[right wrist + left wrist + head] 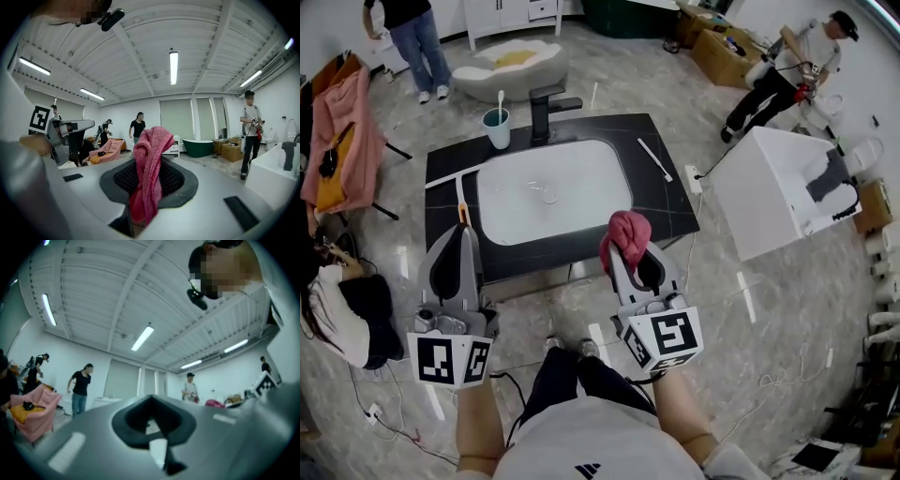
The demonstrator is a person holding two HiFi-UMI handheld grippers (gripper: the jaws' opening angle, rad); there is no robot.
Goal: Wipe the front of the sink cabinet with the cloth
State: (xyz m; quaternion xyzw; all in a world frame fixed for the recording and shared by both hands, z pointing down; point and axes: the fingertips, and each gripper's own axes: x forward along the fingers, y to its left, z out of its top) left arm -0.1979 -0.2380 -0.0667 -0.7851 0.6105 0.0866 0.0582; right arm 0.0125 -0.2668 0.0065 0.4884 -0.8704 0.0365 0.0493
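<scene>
Shows, from above, a black-topped sink cabinet [661, 202] with a white basin [548, 192] set into it. Places the right gripper [623, 255] just off the front edge of the top, toward the right corner, with its jaws clamped on a pink cloth [625, 232]. Confirms that grip in the right gripper view: cloth pinched between the jaws, bunched above them, a loose tail hanging below, the gripper aimed up toward the ceiling. Places the left gripper [465, 230] at the front left corner of the top, jaws drawn together with nothing between them.

Reads as the step just before wiping: cloth in hand at the level of the top's front edge, apart from the cabinet front below, itself barely visible from this steep angle. Calls next for lowering the right gripper past the front edge, tipping it to face the bunched cloth at the cabinet front, then pressing in and sweeping across. Risks scraping with bare jaws if too little cloth leads.
</scene>
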